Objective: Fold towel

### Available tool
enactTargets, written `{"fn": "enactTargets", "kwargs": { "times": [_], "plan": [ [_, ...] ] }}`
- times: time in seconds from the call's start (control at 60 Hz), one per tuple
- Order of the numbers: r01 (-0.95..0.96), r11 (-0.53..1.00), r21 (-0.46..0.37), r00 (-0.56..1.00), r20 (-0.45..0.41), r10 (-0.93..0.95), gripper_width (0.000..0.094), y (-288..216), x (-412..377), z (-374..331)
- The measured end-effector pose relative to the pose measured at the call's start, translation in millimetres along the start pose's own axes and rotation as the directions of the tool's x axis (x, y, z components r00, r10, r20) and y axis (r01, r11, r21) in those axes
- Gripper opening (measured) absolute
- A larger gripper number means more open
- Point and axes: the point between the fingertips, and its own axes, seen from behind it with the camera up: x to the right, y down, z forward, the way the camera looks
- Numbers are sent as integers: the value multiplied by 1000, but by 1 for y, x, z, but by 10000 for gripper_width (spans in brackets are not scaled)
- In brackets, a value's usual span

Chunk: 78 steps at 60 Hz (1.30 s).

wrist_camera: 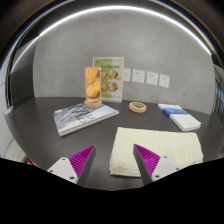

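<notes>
A pale yellow towel [155, 150] lies folded flat on the dark table [60, 145], just ahead of my right finger and beyond it. My gripper [117, 160] is open, its two purple pads [84, 158] wide apart. Nothing is between the fingers. The right finger's tip overlaps the towel's near left part; I cannot tell if it touches it.
A plastic-wrapped booklet [82, 117] lies ahead on the left. A bottle of orange liquid [92, 88] stands before an upright card [109, 78]. A tape roll [137, 106] and a white-blue packet [181, 119] lie on the right. A grey wall with sockets [145, 76] stands behind.
</notes>
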Motion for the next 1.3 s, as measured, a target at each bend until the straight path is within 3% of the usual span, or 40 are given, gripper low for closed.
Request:
{"fn": "enactTargets", "kwargs": {
  "times": [0.15,0.2,0.267,0.283,0.333,0.367,0.433,0.583,0.633,0.767,0.867,0.983,1.117,1.267,1.283,1.3],
  "plan": [
    [30,998,-61,999,34,-28,703,17,10,57],
    [55,998,-40,998,40,-53,616,14,12,62],
    [76,996,-36,996,41,-74,401,15,13,62],
    [77,997,-30,997,35,-76,302,14,15,62],
    [78,997,-13,997,13,-78,244,13,20,63],
    [88,996,-3,996,-7,-88,104,13,24,64],
    [120,993,22,993,-6,-120,48,12,24,64],
    [84,996,19,995,42,-85,11,4,23,59],
    [90,994,56,995,43,-93,10,-15,30,46],
    [15,987,161,1000,-23,-11,11,-80,98,8],
    [-45,981,189,987,-142,73,12,-95,186,-10],
    [-92,990,108,955,-273,118,14,-51,274,-5],
    [-162,986,-27,939,-311,145,14,20,310,17],
    [-183,983,-17,930,-328,167,39,26,314,15],
    [-186,982,-21,928,-333,169,59,25,313,13],
    [-190,981,-30,926,-337,170,146,23,313,9]
  ]
}}
